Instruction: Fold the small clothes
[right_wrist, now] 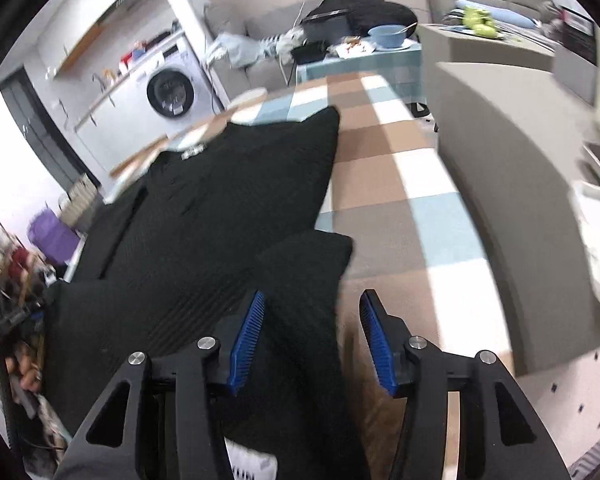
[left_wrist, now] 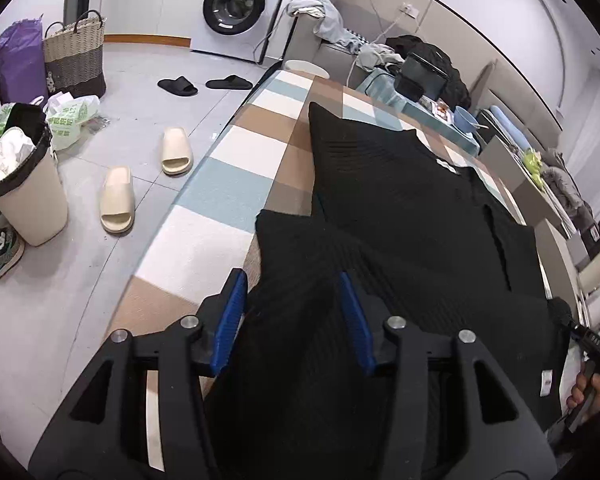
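Note:
A black ribbed knit garment (left_wrist: 412,216) lies spread on a checked tablecloth (left_wrist: 236,184); it also shows in the right wrist view (right_wrist: 220,208). My left gripper (left_wrist: 292,280) is open, its blue-padded fingers (left_wrist: 232,316) straddling a near corner of the garment. My right gripper (right_wrist: 312,300) is open too, its fingers (right_wrist: 374,336) standing on either side of the garment's other near corner, which lies between them. The right wrist view is blurred by motion.
The checked table (right_wrist: 400,184) has a grey sofa (right_wrist: 480,140) along its right side. On the floor to the left lie beige slippers (left_wrist: 118,200), a bin (left_wrist: 24,192) and a woven basket (left_wrist: 74,56). A blue bowl (left_wrist: 466,116) stands on a far table.

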`<state>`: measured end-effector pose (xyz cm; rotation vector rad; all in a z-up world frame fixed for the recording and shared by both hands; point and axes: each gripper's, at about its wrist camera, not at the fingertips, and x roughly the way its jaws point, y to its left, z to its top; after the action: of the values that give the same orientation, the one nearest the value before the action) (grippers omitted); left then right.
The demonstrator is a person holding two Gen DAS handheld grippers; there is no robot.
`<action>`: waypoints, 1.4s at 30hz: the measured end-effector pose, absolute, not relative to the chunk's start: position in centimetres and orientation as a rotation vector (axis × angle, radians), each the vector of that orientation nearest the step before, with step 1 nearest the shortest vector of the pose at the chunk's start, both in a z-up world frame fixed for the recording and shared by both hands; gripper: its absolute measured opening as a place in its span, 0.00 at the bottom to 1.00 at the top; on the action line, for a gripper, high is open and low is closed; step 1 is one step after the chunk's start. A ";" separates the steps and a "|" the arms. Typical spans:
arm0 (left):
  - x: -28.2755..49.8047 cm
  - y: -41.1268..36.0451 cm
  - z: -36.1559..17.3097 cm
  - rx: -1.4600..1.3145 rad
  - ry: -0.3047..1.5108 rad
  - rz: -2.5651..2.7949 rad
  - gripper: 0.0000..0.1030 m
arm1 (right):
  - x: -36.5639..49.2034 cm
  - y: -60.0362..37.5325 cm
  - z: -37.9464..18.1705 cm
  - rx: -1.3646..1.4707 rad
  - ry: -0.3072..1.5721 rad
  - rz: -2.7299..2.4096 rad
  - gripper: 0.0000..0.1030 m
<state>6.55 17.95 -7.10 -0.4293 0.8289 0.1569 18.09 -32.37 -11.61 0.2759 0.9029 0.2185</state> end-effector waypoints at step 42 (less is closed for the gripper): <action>8.9 19.0 -6.0 -0.417 0.803 0.191 0.51 | 21.2 -34.6 -12.2 0.455 0.904 0.174 0.40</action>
<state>8.90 19.04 -6.01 -0.4171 0.8034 0.1909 21.19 -34.61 -12.17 0.4551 0.9043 0.1741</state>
